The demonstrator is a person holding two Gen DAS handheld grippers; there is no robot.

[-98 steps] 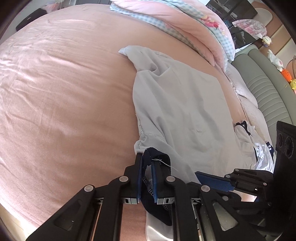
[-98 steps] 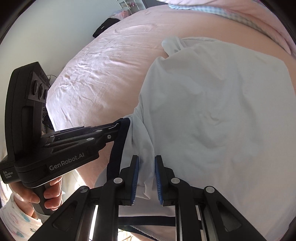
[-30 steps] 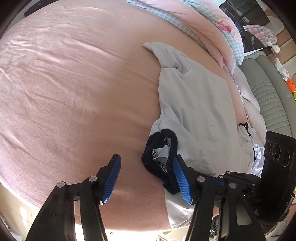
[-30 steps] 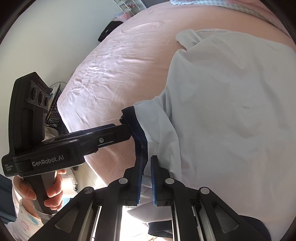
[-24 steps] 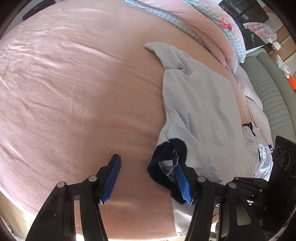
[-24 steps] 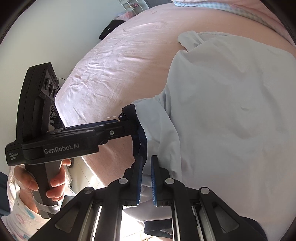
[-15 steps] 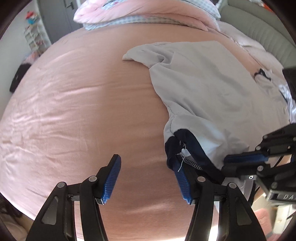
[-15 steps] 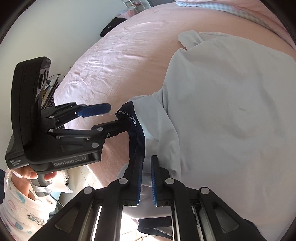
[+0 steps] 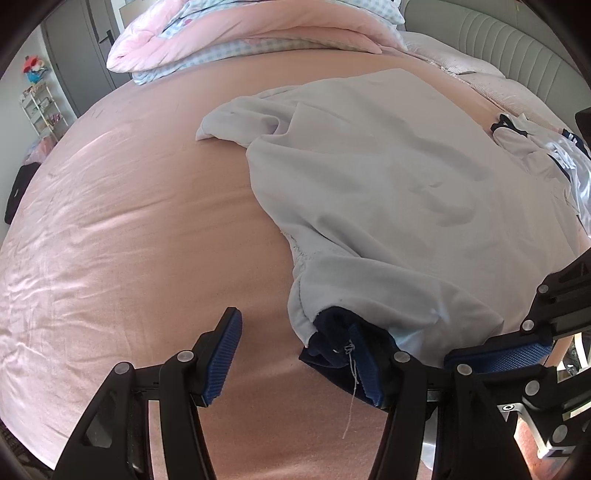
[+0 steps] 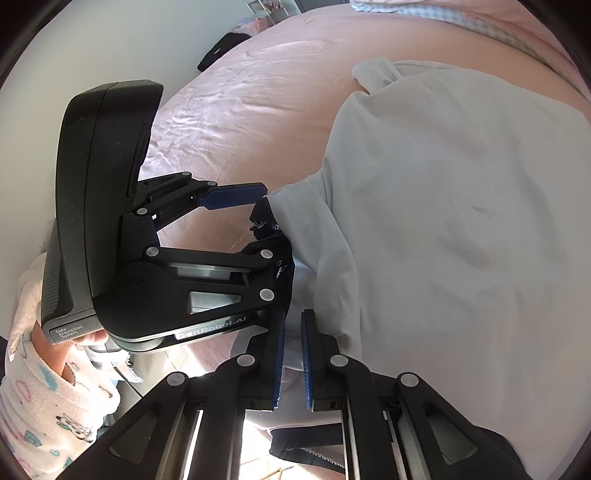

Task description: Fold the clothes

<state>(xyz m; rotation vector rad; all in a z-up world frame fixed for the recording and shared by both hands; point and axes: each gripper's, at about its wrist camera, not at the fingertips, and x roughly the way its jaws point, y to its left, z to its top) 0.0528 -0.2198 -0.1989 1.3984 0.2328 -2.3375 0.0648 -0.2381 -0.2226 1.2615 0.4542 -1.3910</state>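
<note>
— Where is the shirt [image 9: 388, 177] found, and how is it laid?

— It is spread on the pink bed sheet [image 9: 129, 229], pale grey with a navy cuff [image 9: 332, 343] at the near corner. Its long axis is seen running from that cuff away toward the quilt [image 9: 258, 33] at the bed's head, with one sleeve [image 9: 236, 118] thrown out to the left at the far end.

— What has changed just now?

— A few seconds ago the cuff was pinched by the left gripper [image 9: 295, 354]; now its fingers are held wide apart, the cuff lying against the right-hand one. The sleeve is judged to have been let go.

— And the other tool?

— The right gripper [image 10: 291, 354] is nearly closed at the shirt's near edge; cloth seems to be caught there, though the gap is poorly seen. One corner appears to be kept held for the fold.
</note>
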